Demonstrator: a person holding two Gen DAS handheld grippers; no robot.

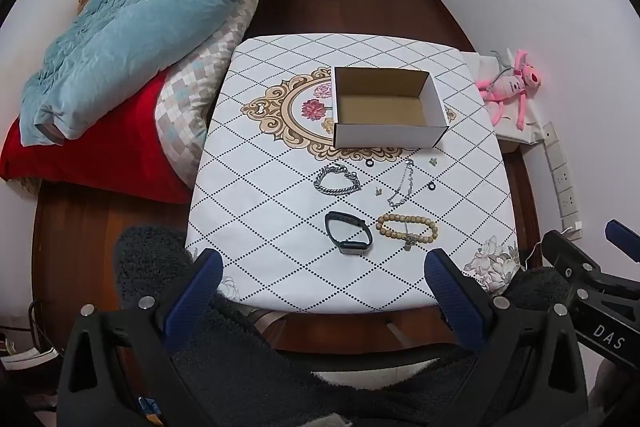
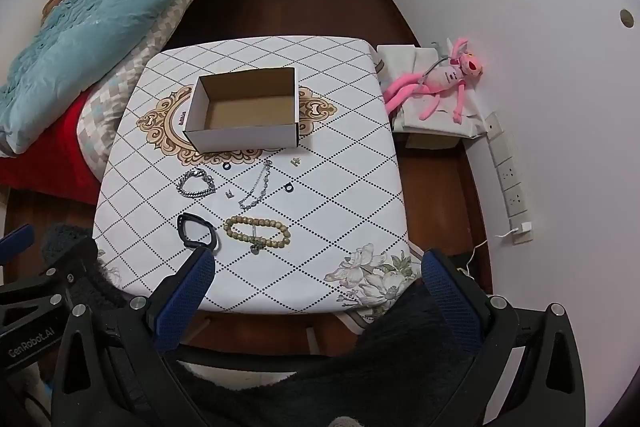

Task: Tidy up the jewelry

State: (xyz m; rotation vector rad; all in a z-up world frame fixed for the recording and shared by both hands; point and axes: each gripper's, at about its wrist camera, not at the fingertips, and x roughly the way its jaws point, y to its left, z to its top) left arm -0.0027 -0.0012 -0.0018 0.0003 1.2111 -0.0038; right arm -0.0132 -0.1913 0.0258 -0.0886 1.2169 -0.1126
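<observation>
An empty white cardboard box [image 1: 388, 131] [image 2: 244, 137] stands open on the table. In front of it lie a silver chain bracelet [image 1: 337, 180] [image 2: 196, 184], a thin silver chain [image 1: 402, 185] [image 2: 256, 187], a wooden bead bracelet [image 1: 406, 229] [image 2: 258, 231], a black watch band [image 1: 348, 235] [image 2: 196, 231], two small black rings [image 1: 370, 163] [image 1: 431, 186] and small earrings [image 1: 433, 160]. My left gripper [image 1: 322, 269] is open and empty, held back over the table's near edge. My right gripper [image 2: 318, 269] is open and empty too, at the near edge.
The table has a white diamond-pattern cloth [image 1: 280, 207]. A bed with a blue quilt [image 1: 132, 23] and red blanket lies to the left. A pink plush toy [image 2: 436, 83] sits on a low stand to the right, by wall sockets [image 2: 512, 183].
</observation>
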